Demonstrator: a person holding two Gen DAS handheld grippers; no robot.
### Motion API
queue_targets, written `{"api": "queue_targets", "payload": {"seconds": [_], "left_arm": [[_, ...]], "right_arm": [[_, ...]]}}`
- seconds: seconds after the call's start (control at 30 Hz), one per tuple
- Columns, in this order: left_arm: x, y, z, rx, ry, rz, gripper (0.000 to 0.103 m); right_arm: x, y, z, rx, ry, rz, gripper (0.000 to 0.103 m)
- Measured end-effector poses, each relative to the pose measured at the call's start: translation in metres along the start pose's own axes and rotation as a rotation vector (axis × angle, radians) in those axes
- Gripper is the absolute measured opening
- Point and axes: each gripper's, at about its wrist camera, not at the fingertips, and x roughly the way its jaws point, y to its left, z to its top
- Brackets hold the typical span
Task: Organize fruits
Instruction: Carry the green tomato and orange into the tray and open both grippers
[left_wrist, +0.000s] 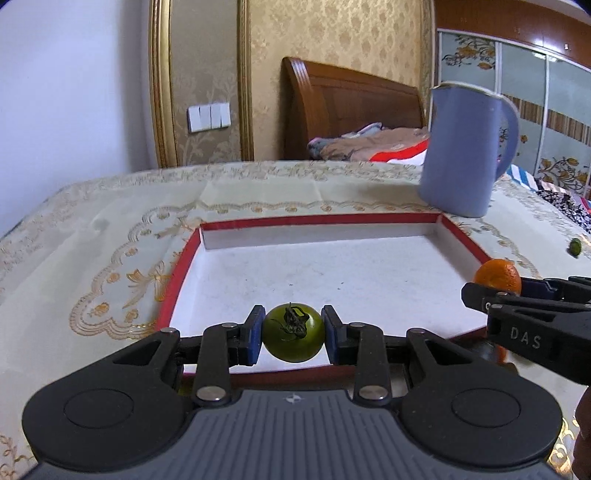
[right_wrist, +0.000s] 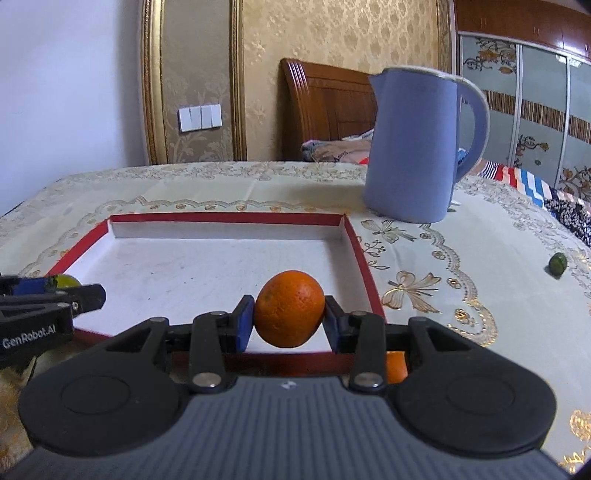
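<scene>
My left gripper (left_wrist: 293, 338) is shut on a green tomato (left_wrist: 293, 338) with a dry stem, held over the near edge of a shallow red-rimmed box (left_wrist: 321, 218) with a white floor. My right gripper (right_wrist: 289, 314) is shut on an orange (right_wrist: 289, 309), held over the near right corner of the same box (right_wrist: 229, 218). In the left wrist view the right gripper (left_wrist: 476, 291) and its orange (left_wrist: 498, 275) show at the right. In the right wrist view the left gripper (right_wrist: 90, 291) with the tomato (right_wrist: 66, 281) shows at the left. The box holds no fruit.
A blue-violet jug (left_wrist: 465, 147) stands behind the box's far right corner. A small green fruit (right_wrist: 557, 264) lies on the embroidered tablecloth (right_wrist: 443, 258) at the right. Another orange piece (right_wrist: 396, 365) peeks from under the right gripper. A bed lies beyond the table.
</scene>
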Motion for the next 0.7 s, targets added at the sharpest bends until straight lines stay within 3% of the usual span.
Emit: {"api": "queue_targets", "payload": {"seconds": [0.23, 0.43, 0.7], "left_arm": [[0.032, 0.000, 0.009, 0.006, 0.032, 0.056, 0.032], [0.060, 0.010, 0.014, -0.031, 0.097, 0.053, 0.032], [0.070, 0.008, 0.014, -0.026, 0.100, 0.070, 0.032]], "right_arm": [[0.045, 0.004, 0.013, 0.000, 0.066, -0.007, 0.037], [0.076, 0.004, 0.019, 0.009, 0.115, -0.021, 0.037], [0.084, 0.007, 0.021, -0.001, 0.108, -0.021, 0.037]]}}
